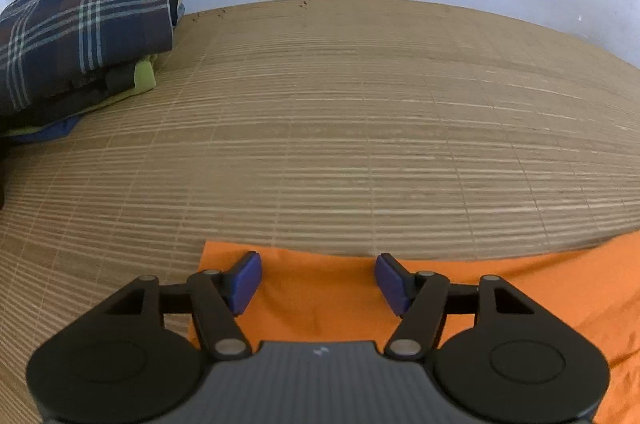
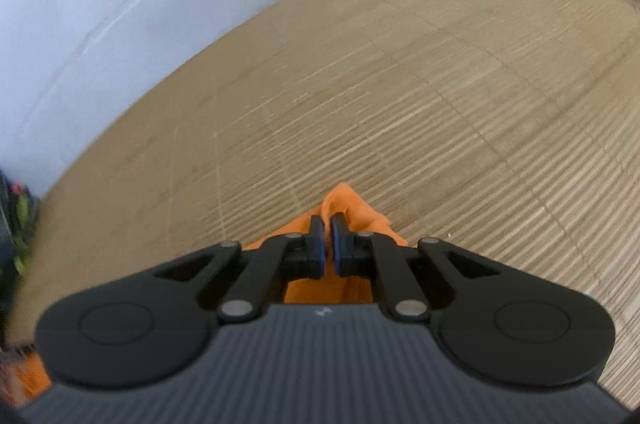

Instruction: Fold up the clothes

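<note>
One orange garment flat on the bamboo mat, under the left gripper, pads spread wide, holding nothing. Right gripper clenched on a bunched orange fold lifted off the mat. Farther left, one stack of folded clothes, plaid on top; no legible writing.

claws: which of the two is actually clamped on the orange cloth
The right claw: its blue pads are pinched together on a bunched fold of the orange cloth. The left claw is spread wide open above the cloth's flat edge.
</note>
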### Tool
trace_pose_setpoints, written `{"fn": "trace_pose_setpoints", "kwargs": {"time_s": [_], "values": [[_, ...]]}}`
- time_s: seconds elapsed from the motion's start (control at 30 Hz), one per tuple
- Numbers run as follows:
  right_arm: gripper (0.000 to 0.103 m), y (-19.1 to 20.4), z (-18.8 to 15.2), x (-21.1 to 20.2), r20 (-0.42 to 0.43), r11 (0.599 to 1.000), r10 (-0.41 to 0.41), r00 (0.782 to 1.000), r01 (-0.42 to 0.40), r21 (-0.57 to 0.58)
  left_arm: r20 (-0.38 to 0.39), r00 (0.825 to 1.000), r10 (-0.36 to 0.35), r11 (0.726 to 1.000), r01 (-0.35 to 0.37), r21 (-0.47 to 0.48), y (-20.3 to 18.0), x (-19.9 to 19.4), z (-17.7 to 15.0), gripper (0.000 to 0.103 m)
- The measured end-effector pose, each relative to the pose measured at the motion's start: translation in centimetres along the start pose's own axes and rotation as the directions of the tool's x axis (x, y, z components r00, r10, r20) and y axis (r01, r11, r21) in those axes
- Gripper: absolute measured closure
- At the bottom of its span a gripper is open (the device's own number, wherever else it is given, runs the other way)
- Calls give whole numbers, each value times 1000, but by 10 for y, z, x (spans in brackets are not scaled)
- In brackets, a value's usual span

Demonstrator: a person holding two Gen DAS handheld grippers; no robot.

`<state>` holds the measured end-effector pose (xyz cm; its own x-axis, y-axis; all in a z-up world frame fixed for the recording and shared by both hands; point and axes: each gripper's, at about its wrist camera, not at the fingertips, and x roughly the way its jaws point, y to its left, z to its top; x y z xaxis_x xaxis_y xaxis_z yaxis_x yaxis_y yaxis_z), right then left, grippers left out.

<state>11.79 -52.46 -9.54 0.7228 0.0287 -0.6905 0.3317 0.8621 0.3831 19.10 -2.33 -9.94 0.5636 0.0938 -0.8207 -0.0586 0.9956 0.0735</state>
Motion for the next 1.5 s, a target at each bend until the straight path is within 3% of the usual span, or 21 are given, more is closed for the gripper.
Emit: {"fn": "trace_pose_setpoints", "kwargs": {"time_s": [0.07, 0.13, 0.23, 0.3, 0.4, 0.5, 0.57, 0.63, 0.73, 0.87, 0.93, 1.0, 1.07, 1.1, 1.13, 1.2, 1.23, 1.27, 1.37, 1.47, 1.5], "values": [[93, 9, 4, -4, -18, 999, -24, 1000, 23, -44, -1, 1000, 4, 1000, -4, -18, 6, -2, 3, 41], [85, 17, 12, -12, -19, 992, -84, 996, 81, -96, 3, 1000, 13, 1000, -13, -23, 13, -12, 3, 41], [77, 47, 8, -41, 98, 948, -188, 977, 206, -243, 9, 1000, 30, 1000, -30, 1, 27, -38, -6, 41], [76, 75, -3, -67, 166, 901, -182, 969, 232, -368, -1, 999, 46, 999, -46, 25, 37, -56, -17, 40], [76, 126, -42, -73, 71, 878, -39, 997, 68, -473, -23, 998, 64, 996, -63, 69, 49, -78, -43, 40], [76, 179, -81, -77, -45, 826, 100, 994, -108, -553, -37, 998, 50, 994, -46, 101, 61, -90, -70, 40], [77, 213, -107, -80, -128, 774, 185, 974, -225, -592, -61, 998, 17, 994, -11, 106, 68, -88, -84, 40], [77, 248, -134, -83, -215, 709, 262, 941, -339, -619, -92, 996, -20, 994, 30, 104, 77, -84, -94, 40], [77, 308, -168, -68, -315, 575, 346, 884, -465, -673, -110, 989, -94, 991, 103, 86, 89, -84, -103, 40], [77, 383, -183, -22, -438, 445, 355, 826, -561, -698, -104, 984, -145, 985, 153, 77, 97, -84, -107, 39], [77, 409, -182, 1, -460, 409, 323, 827, -560, -721, -100, 981, -164, 982, 172, 73, 101, -83, -108, 39], [77, 422, -183, 17, -476, 384, 282, 833, -553, -740, -93, 981, -172, 980, 180, 88, 100, -84, -110, 37], [77, 424, -186, 26, -481, 394, 258, 838, -546, -740, -89, 981, -174, 978, 183, 100, 99, -84, -111, 37], [83, 425, -187, 31, -483, 400, 246, 840, -542, -739, -87, 981, -175, 977, 184, 106, 98, -84, -112, 37], [96, 421, -185, 30, -463, 411, 251, 850, -527, -744, -85, 981, -176, 976, 185, 111, 98, -83, -112, 37], [96, 420, -175, 13, -292, 458, 306, 906, -409, -789, -83, 980, -179, 975, 188, 116, 98, -82, -112, 36], [96, 420, -169, 3, -193, 488, 340, 921, -348, -801, -82, 980, -181, 975, 190, 119, 99, -83, -113, 36], [96, 419, -162, -10, -125, 521, 384, 915, -326, -789, -80, 980, -184, 974, 193, 121, 99, -83, -114, 36], [96, 424, -161, -18, -182, 528, 442, 878, -419, -739, -74, 978, -194, 971, 202, 126, 101, -84, -116, 36], [95, 434, -198, 1, -284, 436, 365, 887, -432, -790, -72, 977, -202, 969, 210, 127, 103, -84, -117, 36], [95, 433, -206, 9, -324, 431, 338, 884, -451, -781, -71, 976, -204, 969, 212, 126, 103, -84, -117, 36]]}}
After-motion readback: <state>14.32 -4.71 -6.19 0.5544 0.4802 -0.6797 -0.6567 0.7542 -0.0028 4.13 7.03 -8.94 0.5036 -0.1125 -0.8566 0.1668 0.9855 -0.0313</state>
